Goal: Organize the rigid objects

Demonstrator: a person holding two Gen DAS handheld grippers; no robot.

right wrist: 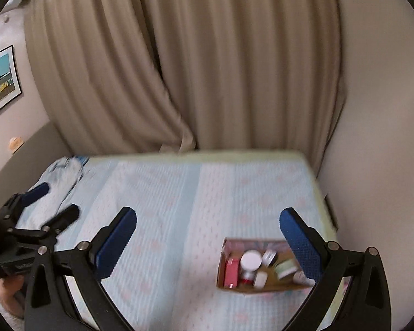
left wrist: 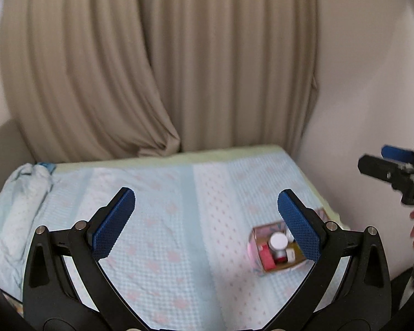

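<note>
In box, blurred small containers, partly hidden.

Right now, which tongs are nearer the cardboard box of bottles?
Right, as far as I can judge. The right tongs hover open with the cardboard box beside their right finger. The left tongs, also open, sit further left of it.

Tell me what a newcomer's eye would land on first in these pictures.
The small cardboard box packed with little jars and a red packet, sitting on the pale blue bedspread near its right edge. Next, the tall beige curtain behind the bed, and the two open grippers, left and right, holding nothing.
</note>
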